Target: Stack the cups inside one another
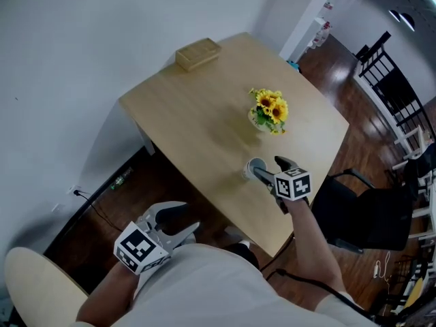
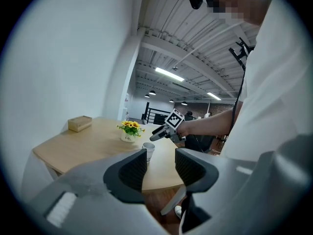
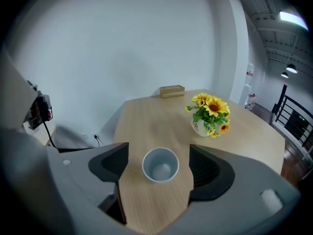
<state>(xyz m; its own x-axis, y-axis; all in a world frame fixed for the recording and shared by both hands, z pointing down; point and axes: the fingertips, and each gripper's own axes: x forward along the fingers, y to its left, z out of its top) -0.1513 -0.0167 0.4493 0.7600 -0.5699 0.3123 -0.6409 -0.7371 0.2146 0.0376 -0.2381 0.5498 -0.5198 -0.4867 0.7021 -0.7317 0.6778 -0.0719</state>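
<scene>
**A:** Right gripper (image 3: pixel 159 155)?
**B:** Jaws spread, held above the cup (image 3: pixel 160 165). The cup shows between them, clear of both pads.
**A:** Cup location?
**B:** Upright on the table (image 1: pixel 204 114), near the person's edge. Flowers (image 1: pixel 270 109) are behind it and a box (image 1: pixel 197 53) sits at the far corner.
**A:** Left gripper (image 2: pixel 160 168)?
**B:** Jaws apart with nothing between. It is low and off the table, by the person's lap.

a light wooden table (image 1: pixel 197 125) with rounded corners stands by a white wall (image 1: pixel 102 33). a small wooden box (image 1: pixel 198 53) lies at its far left corner. a white pot of sunflowers (image 1: pixel 268 112) stands toward the right. a pale cup (image 1: pixel 254 169) stands upright by the near edge, close to the pot and well apart from the box.
</scene>
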